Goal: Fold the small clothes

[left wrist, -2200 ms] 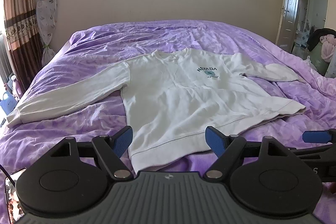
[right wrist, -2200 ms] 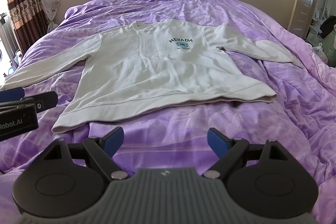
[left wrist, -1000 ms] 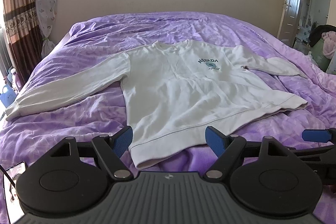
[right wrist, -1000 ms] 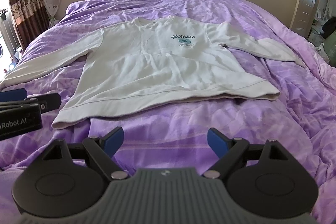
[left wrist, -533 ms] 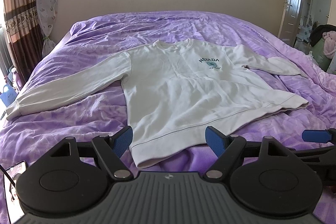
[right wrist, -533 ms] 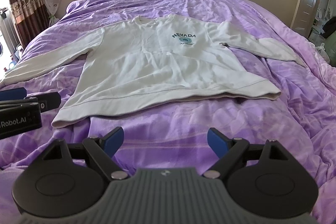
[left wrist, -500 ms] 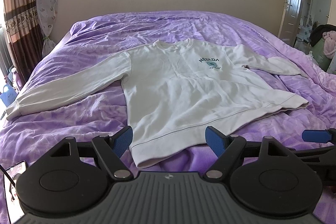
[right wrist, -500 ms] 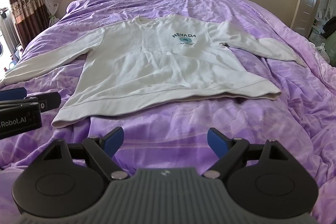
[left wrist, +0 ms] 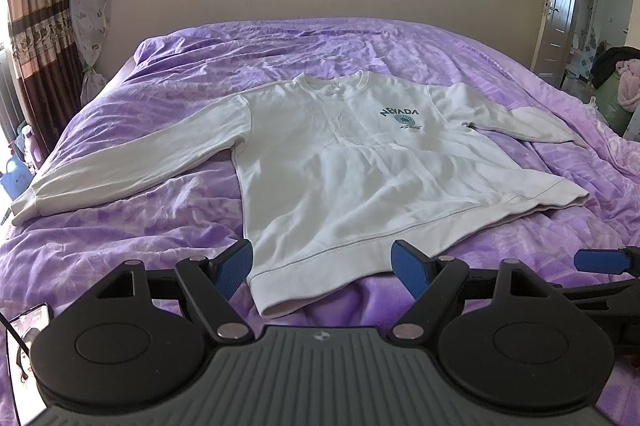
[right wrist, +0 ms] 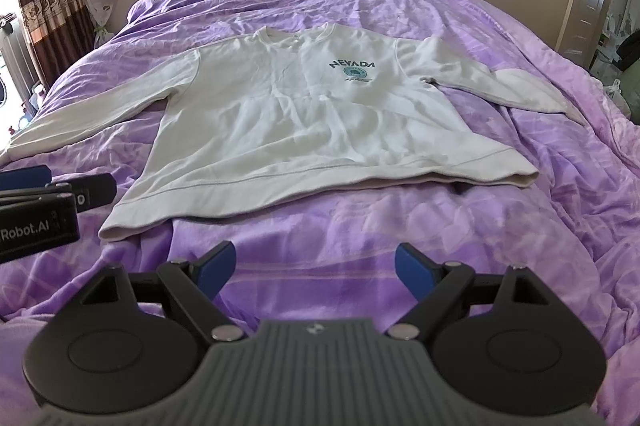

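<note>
A cream long-sleeved sweatshirt point(left wrist: 360, 178) point(right wrist: 304, 122) with a teal NEVADA print lies flat and face up on the purple bedspread point(left wrist: 120, 226) point(right wrist: 360, 226), both sleeves spread out to the sides, hem toward me. My left gripper point(left wrist: 322, 260) hangs open just over the hem's near left corner, nothing between its blue pads. My right gripper point(right wrist: 314, 264) is open too, above bare bedspread a little short of the hem. Each view catches the other gripper at its edge: the right one's fingers point(left wrist: 600, 260), the left one's body point(right wrist: 40, 218).
A curtain point(left wrist: 36, 46) and a patterned wrapped pole point(left wrist: 90, 26) stand at the left wall. Bottles point(left wrist: 18, 170) sit on the floor left of the bed. An open door point(left wrist: 560, 10) and a clothes pile point(left wrist: 616, 78) are at the right. A phone point(left wrist: 28, 342) lies near left.
Both views have shifted slightly; the sweatshirt sits a bit higher and further in the left wrist view than 2.2 s ago. The garment itself has not moved. Both grippers stay open.
</note>
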`<state>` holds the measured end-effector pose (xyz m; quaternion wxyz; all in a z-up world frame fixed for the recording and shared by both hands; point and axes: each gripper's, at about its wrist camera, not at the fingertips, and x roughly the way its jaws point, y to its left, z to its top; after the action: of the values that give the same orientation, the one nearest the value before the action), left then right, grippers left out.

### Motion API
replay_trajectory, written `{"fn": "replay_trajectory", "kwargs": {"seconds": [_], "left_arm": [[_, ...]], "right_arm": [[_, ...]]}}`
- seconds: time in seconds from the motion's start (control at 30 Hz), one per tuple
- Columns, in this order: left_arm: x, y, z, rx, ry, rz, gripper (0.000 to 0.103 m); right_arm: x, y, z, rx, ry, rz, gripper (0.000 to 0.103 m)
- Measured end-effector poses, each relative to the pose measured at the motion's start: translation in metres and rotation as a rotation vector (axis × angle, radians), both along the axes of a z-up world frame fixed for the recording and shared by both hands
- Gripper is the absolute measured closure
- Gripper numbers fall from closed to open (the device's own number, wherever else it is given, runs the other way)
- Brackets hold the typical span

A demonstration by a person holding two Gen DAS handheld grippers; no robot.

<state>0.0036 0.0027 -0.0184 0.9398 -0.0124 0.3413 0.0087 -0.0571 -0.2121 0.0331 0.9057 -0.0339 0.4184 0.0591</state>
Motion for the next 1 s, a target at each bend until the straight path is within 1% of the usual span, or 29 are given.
{"fn": "replay_trajectory", "kwargs": {"seconds": [0.1, 0.17, 0.27, 0.37, 0.43, 0.47, 0.53, 0.6, 0.67, 0.77, 0.8, 0.83, 0.87, 0.93, 1.0], "left_arm": [[0.002, 0.005, -0.001, -0.011, 0.011, -0.004, 0.011], [0.006, 0.009, 0.002, -0.013, 0.013, -0.005, 0.011], [0.012, 0.018, 0.014, 0.001, -0.010, -0.010, 0.012], [0.025, 0.037, 0.030, -0.021, -0.012, -0.040, 0.018], [0.034, 0.057, 0.040, -0.036, -0.013, -0.034, 0.022], [0.039, 0.068, 0.047, -0.031, -0.019, -0.030, 0.023], [0.048, 0.092, 0.060, 0.004, -0.046, 0.010, 0.024], [0.058, 0.117, 0.076, 0.060, -0.070, 0.063, 0.024], [0.070, 0.145, 0.088, 0.074, -0.065, 0.111, 0.025], [0.087, 0.192, 0.098, 0.070, -0.031, 0.172, 0.028], [0.093, 0.210, 0.099, 0.072, 0.000, 0.201, 0.028], [0.098, 0.224, 0.098, 0.062, 0.031, 0.217, 0.028], [0.104, 0.240, 0.095, 0.042, 0.068, 0.229, 0.028], [0.113, 0.273, 0.085, -0.009, 0.133, 0.264, 0.028], [0.118, 0.307, 0.070, -0.055, 0.156, 0.322, 0.028]], "right_arm": [[0.001, 0.000, 0.001, 0.004, 0.008, 0.005, 0.020], [0.004, -0.001, 0.002, 0.017, 0.013, 0.029, 0.020], [0.012, -0.004, 0.008, 0.021, 0.011, 0.075, 0.020], [0.028, -0.006, 0.015, -0.002, 0.006, 0.120, 0.020], [0.040, -0.010, 0.022, -0.003, -0.008, 0.151, 0.020], [0.048, -0.014, 0.026, 0.007, -0.017, 0.161, 0.020], [0.064, -0.022, 0.034, 0.027, -0.048, 0.178, 0.020], [0.081, -0.029, 0.040, 0.015, -0.083, 0.169, 0.020], [0.103, -0.034, 0.042, -0.008, -0.118, 0.156, 0.021], [0.136, -0.037, 0.041, -0.038, -0.140, 0.148, 0.023], [0.148, -0.037, 0.039, -0.040, -0.146, 0.142, 0.029], [0.158, -0.037, 0.037, -0.038, -0.149, 0.136, 0.033], [0.169, -0.037, 0.035, -0.035, -0.149, 0.128, 0.037], [0.189, -0.035, 0.030, -0.027, -0.152, 0.112, 0.039], [0.206, -0.031, 0.024, -0.012, -0.162, 0.107, 0.039]]}}
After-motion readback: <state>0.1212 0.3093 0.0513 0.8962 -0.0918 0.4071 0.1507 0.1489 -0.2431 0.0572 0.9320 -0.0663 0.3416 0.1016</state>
